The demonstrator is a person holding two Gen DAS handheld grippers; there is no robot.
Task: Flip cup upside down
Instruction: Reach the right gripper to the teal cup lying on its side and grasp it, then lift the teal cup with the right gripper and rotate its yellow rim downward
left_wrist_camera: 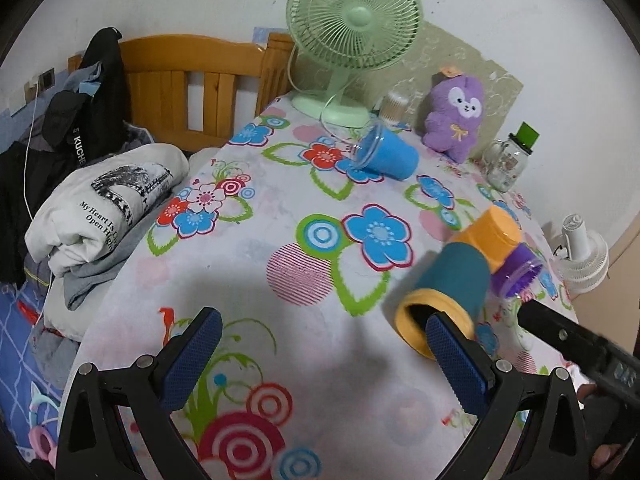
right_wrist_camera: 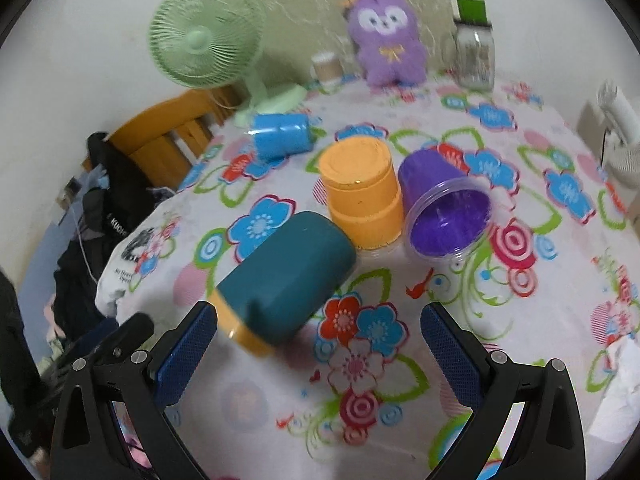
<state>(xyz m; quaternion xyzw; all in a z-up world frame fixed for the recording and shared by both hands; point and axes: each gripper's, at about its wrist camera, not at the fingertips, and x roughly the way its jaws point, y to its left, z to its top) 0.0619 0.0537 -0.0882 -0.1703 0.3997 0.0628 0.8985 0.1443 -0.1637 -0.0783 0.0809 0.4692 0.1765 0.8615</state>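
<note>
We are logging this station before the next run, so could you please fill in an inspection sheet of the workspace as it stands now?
Surface: table under a floral printed cloth.
Job's things: teal cup with orange rim lies on its side; orange plastic cup stands upside down; purple translucent cup is tipped over; blue plastic cup lies on its side.
Clutter: green desk fan, purple plush toy, glass jar with green lid, small paper cup.
Grippers: left gripper open, empty; right gripper open, empty.
Cables: white cable over the clothes.
Surroundings: wooden bed frame, folded white shirt, white fan.
</note>
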